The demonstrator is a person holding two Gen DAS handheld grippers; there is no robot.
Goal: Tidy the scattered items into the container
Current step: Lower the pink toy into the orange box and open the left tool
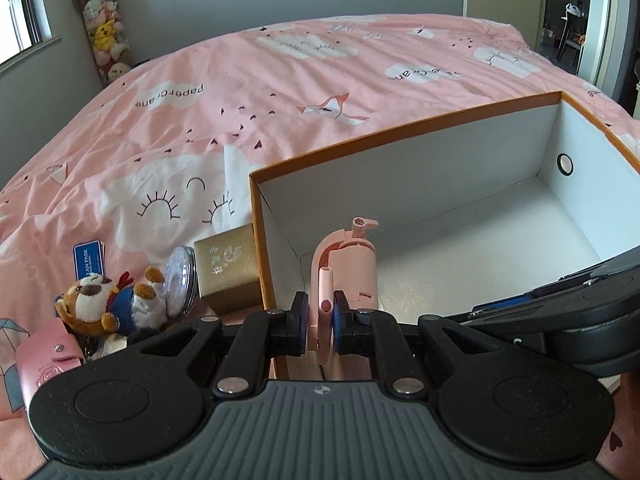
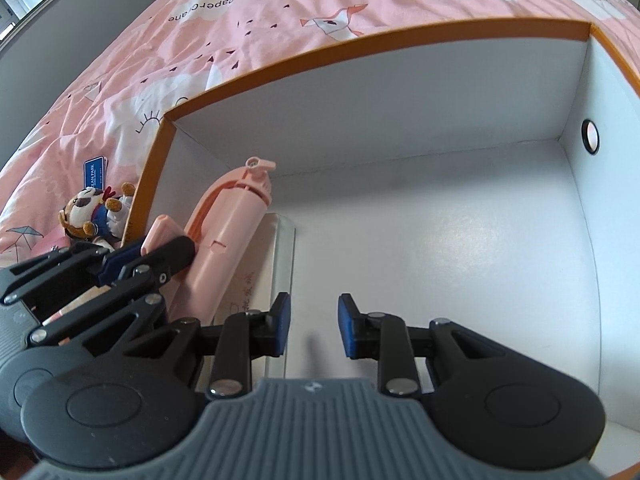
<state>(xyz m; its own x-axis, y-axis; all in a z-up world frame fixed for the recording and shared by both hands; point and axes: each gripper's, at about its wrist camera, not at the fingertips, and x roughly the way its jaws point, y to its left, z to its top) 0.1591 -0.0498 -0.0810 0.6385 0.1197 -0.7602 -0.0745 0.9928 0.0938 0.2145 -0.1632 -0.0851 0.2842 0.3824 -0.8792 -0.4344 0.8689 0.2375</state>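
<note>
Box (image 2: 400, 36) is the landmark: inside it, at its left wall, a pink fan (image 2: 224, 232) is being lowered, clamped by the left gripper (image 1: 321, 308). The right gripper (image 2: 314, 326) hangs parted and empty. Release is judged next; left of the box, a plush toy (image 1: 100, 304) waits.

Both wrist views, close above box (image 1: 400, 132)
</note>
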